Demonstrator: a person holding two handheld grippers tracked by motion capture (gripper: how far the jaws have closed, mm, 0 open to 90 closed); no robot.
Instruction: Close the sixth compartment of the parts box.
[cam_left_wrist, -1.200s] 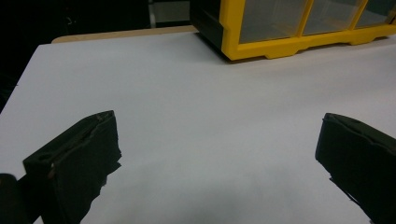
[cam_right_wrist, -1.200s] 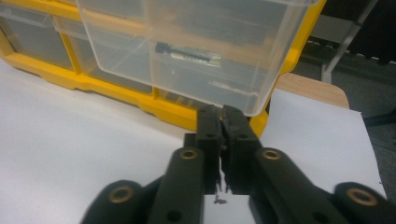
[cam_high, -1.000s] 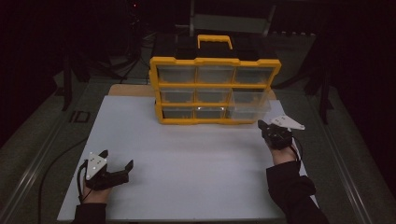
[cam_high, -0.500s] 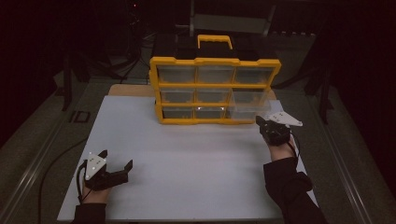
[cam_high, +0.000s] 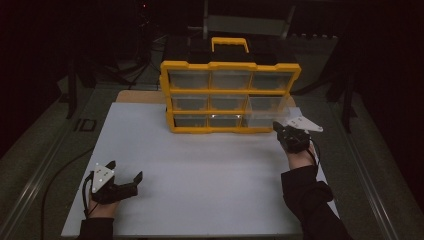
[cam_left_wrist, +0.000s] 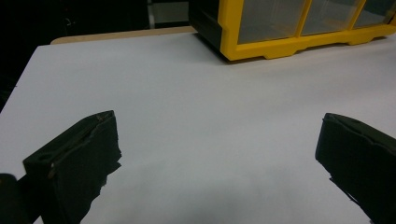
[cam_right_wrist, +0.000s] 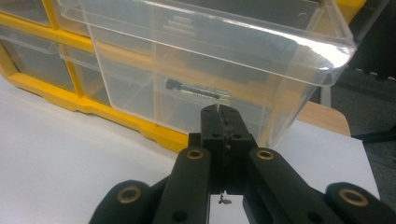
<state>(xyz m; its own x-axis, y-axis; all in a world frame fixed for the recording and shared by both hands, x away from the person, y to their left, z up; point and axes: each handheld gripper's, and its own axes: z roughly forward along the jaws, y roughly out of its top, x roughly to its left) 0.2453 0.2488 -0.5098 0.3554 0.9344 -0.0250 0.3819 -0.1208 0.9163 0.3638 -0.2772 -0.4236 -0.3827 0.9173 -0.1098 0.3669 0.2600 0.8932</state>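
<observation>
A yellow organiser with clear drawers stands at the back of the white board. One clear drawer on its right side is pulled out toward me. In the right gripper view that drawer holds a dark bolt. My right gripper is shut, its tips right at the drawer's front wall; whether they pinch any part of it I cannot tell. My left gripper rests open at the near left of the board, with nothing between its jaws.
The organiser's other drawers sit pushed in, and a yellow carry handle tops it. A wooden edge shows behind the board. The surroundings beyond the board are dark, with a metal rail at the left.
My right gripper has edged a little to the left, staying shut at the pulled-out drawer. The left gripper has kept still.
</observation>
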